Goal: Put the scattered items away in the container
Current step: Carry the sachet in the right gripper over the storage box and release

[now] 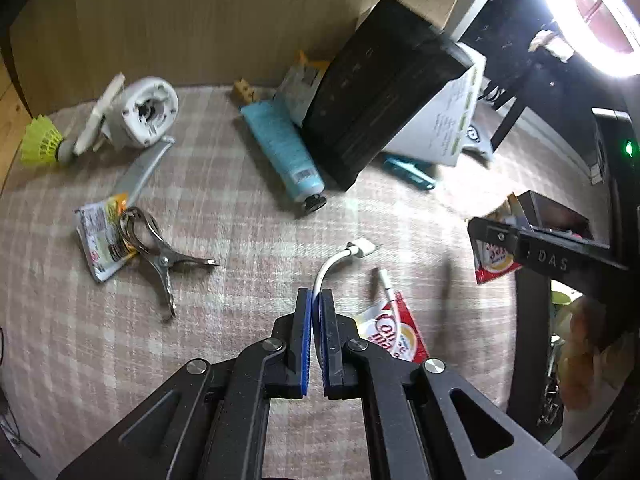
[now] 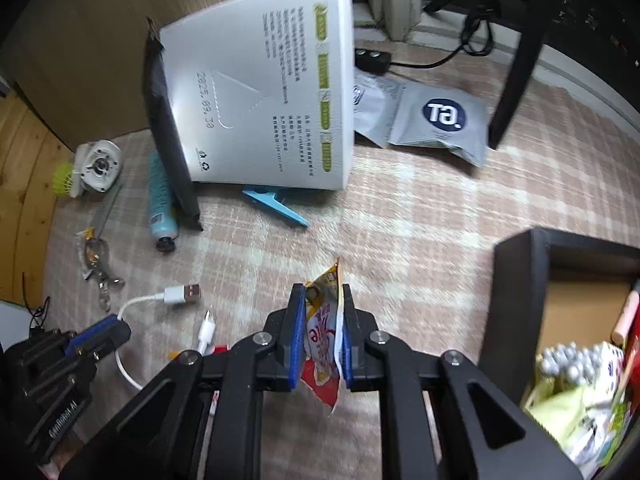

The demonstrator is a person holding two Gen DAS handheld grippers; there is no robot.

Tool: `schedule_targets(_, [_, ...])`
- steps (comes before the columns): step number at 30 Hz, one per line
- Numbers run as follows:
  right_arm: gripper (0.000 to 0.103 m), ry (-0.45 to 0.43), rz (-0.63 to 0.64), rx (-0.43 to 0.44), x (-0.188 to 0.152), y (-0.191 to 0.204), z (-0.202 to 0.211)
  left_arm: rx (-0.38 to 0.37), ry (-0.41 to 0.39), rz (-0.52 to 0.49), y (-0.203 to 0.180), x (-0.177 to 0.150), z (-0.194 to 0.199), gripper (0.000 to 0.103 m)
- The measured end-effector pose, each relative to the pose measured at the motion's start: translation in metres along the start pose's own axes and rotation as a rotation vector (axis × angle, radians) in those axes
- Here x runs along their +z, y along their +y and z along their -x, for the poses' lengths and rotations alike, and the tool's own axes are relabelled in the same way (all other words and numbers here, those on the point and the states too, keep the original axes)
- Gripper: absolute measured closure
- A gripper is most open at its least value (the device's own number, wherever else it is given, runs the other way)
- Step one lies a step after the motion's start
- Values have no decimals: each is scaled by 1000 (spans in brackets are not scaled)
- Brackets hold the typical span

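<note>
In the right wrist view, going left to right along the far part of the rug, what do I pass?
Yellow shuttlecock → white round gadget → blue tube → white box → grey sachet.

A soft woven checked cloth (image 1: 240,240) covers the table; on it lie a shiny bare-metal clamp (image 1: 160,256), a matt blue plastic tube (image 1: 280,148), a smooth white rubbery cable (image 1: 332,264) and a glossy foil sachet (image 2: 324,332); behind stand pale wood panels (image 1: 180,20) and a smooth white box (image 2: 260,88)
</note>
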State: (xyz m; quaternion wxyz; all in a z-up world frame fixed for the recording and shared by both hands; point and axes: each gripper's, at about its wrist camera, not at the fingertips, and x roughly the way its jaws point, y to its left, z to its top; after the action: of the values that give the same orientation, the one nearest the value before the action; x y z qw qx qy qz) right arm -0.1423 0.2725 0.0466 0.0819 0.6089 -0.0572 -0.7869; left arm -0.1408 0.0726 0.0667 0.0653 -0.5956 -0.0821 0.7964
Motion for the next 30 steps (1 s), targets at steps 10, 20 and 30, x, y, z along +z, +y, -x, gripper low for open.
schedule_targets(10, [88,-73,-62,43,1,-58,64,-52,-53,-59,-31,-2,37,100])
schedule_targets(20, [88,-160,-154,0,-34,-106,93,-168,-88,-210,-122,-3,67,100])
schedule_targets(30, [88,-186,-323,-129,-93,-205,129,-305,-43,-412,-240,-24,68,100])
